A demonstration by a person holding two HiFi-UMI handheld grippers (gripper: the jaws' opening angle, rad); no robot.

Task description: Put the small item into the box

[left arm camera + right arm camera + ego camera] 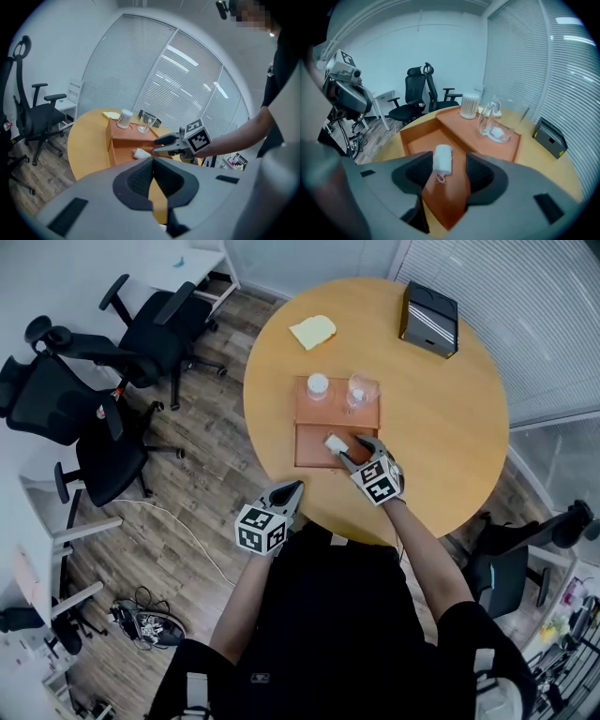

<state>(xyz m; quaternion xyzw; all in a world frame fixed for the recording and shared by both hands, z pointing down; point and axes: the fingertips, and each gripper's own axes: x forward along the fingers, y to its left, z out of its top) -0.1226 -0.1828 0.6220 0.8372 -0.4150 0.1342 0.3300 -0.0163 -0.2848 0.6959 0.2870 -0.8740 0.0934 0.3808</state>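
Observation:
A small white roll (336, 442) (443, 158) lies on the floor of the near compartment of the orange box (311, 456), which stands on the round wooden table (450, 427). My right gripper (352, 452) (449, 169) hangs just over that compartment, open, with the roll lying loose between its fingers and touched by neither pad. In the left gripper view the roll (140, 153) rests beside the right gripper (161, 144). My left gripper (288, 492) (152, 161) hovers at the table's near edge, jaws together and empty.
The box's far compartment (375, 414) holds a white cup (318, 385) and a clear glass mug (357, 391). A yellow pad (312, 331) and a black case (430, 318) lie farther back. Office chairs (112, 418) stand left of the table.

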